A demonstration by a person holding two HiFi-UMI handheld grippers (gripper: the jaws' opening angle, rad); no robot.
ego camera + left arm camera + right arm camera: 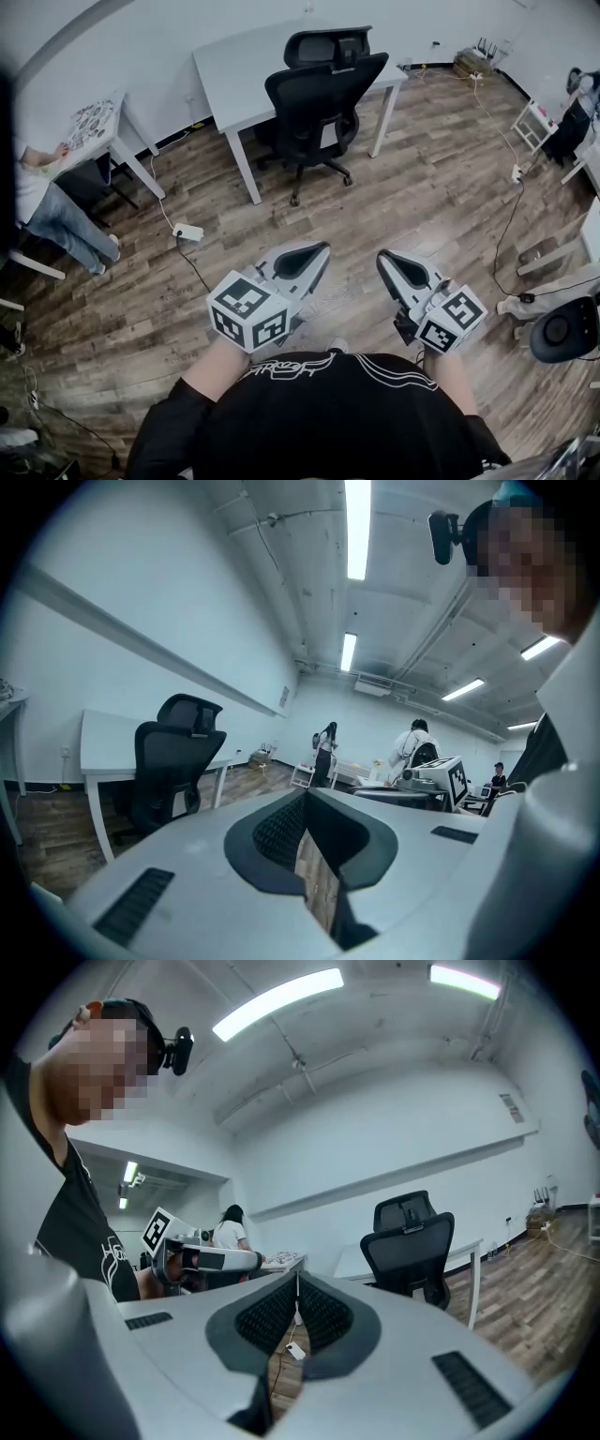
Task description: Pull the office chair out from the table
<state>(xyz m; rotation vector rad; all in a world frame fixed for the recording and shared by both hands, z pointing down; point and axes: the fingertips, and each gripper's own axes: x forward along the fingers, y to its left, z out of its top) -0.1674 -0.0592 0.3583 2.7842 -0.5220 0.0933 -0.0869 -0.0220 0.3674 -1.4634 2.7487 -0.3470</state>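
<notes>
Chair (pixel 319 103) is sitting at upper centre of the head view, pushed in against the white tabletop (pixel 230 75). Left gripper (pixel 322 251) and right gripper (pixel 384 258) are hovering low in the frame, well apart from it. In the left gripper view, the fingers (pixel 272 832) are pressing together on nothing, with the chair at middle left. In the right gripper view, the fingers are meeting empty too, with the chair right of centre.
</notes>
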